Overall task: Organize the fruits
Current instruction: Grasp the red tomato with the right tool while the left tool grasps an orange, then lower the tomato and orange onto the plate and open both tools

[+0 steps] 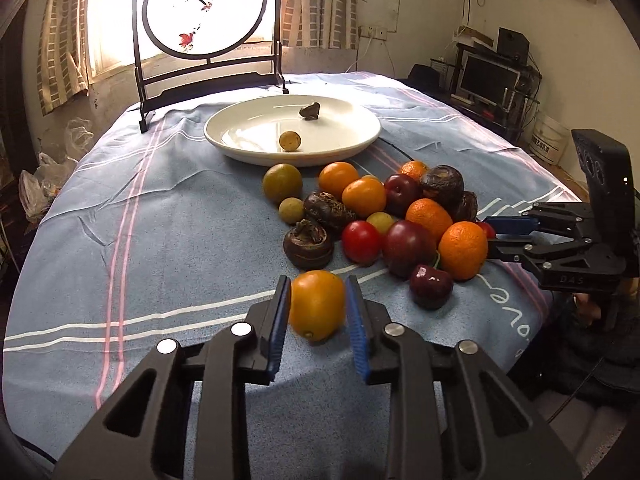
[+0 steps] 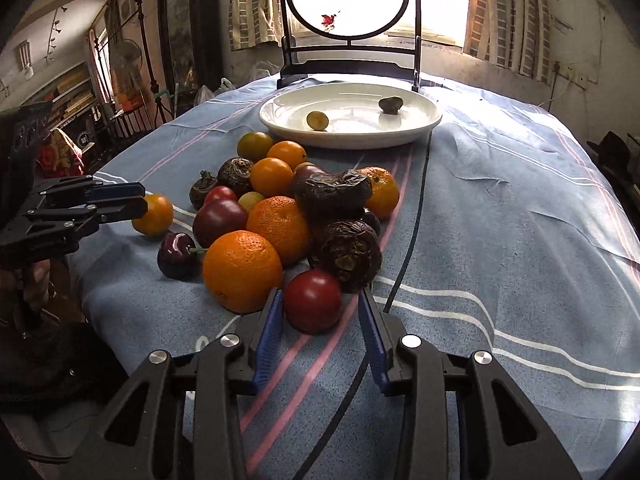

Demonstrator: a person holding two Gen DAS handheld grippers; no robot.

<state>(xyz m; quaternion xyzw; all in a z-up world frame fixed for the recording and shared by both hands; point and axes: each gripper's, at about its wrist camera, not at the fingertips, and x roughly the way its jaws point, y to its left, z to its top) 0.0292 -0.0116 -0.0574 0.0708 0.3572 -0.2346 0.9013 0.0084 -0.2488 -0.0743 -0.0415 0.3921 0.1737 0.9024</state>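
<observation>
In the left wrist view, my left gripper [image 1: 318,306] sat at lower centre of the frame, and the small orange fruit [image 1: 316,304] lay squarely between its blue pads — long axis running roughly along my fingers, toward the white plate [image 1: 224,136] at upper centre. The jaws were pressed in on the fruit's two flanks; I judged this a pinch, not a loose bracket.

In the right wrist view, my right gripper [image 2: 322,312] bracketed the red round fruit [image 2: 313,300] at lower centre. The left pad touched or nearly touched it; a gap showed at the right pad, so those jaws stood partly spread and not clamped.

The plate — holding two small fruits — lay beyond the fruit pile [image 1: 400,216]. The left gripper's load looked the readier of the two to lift.
</observation>
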